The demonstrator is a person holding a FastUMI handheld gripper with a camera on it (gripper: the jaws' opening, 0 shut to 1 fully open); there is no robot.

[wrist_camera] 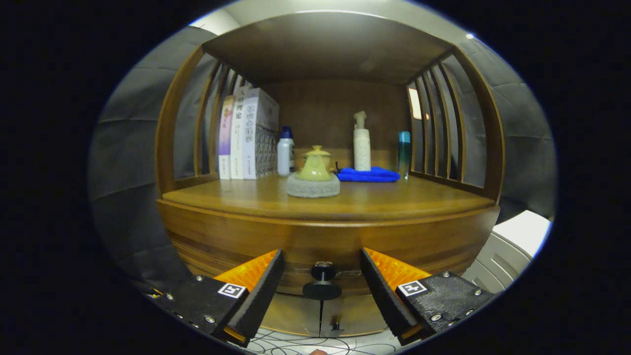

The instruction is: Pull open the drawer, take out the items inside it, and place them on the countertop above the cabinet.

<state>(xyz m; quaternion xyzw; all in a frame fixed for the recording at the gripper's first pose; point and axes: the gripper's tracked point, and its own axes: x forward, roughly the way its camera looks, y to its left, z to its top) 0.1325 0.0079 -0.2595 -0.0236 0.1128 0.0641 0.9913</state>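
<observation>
From the gripper view, the gripper has its two fingers spread wide apart, gripping nothing, and the dark round knob of the drawer sits in the gap between them, touching neither finger. The drawer front is flush with the wooden cabinet, shut, so its contents are hidden. Just above it runs the rounded front edge of the countertop, whose near strip is bare wood with free room on both sides of a yellow lidded pot resting on a grey round pad near the middle. Farther back, a blue folded cloth lies just right of the pot, with a white pump bottle upright behind it and a teal bottle near the slatted right side. On the left, a row of books stands upright against the slatted left side, with a white bottle with a blue cap just beside them. A wooden shelf roof spans overhead. Grey padded walls flank the cabinet, and a white unit stands to its right. Below the fingers the floor bears a pattern of thin curved lines.
</observation>
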